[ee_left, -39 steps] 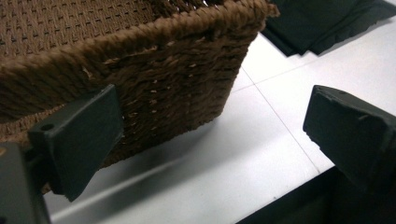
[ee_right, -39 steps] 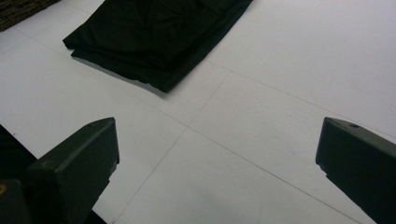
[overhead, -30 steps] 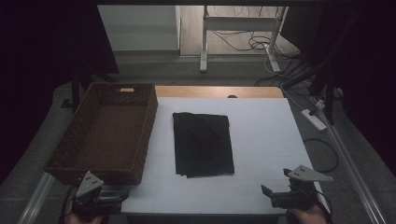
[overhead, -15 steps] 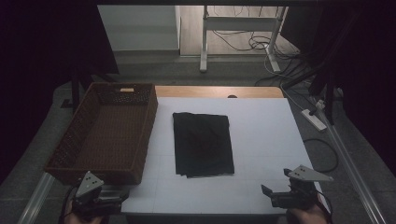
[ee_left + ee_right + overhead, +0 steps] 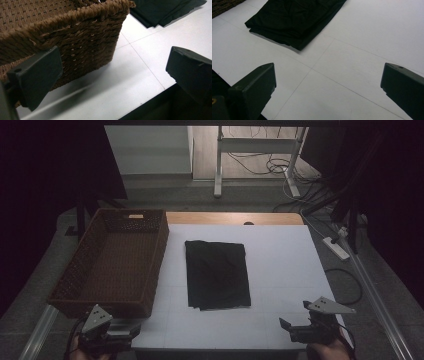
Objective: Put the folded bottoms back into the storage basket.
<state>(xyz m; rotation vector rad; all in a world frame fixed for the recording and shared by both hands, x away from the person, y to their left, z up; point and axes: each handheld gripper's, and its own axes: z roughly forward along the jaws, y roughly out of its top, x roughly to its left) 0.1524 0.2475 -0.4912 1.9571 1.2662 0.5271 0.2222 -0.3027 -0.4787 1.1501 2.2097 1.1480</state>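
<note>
A folded black cloth [image 5: 217, 274] lies flat on the middle of the white table [image 5: 280, 265]; its near corner [image 5: 292, 23] lies ahead of the right jaws, and its edge [image 5: 162, 11] shows at the top right of the left gripper view. A brown woven basket [image 5: 116, 260] stands at the table's left, its near corner [image 5: 75, 37] close in front of the left jaws. My left gripper [image 5: 131, 332] is at the front left edge, open and holding nothing. My right gripper [image 5: 286, 325] is at the front right edge, open with only bare table between its jaws.
Behind the table a wooden strip [image 5: 235, 217] runs along its far edge. On the floor beyond stand a desk frame [image 5: 255, 155] and tangled cables [image 5: 280, 167]. A power strip [image 5: 336, 247] lies on the floor to the right.
</note>
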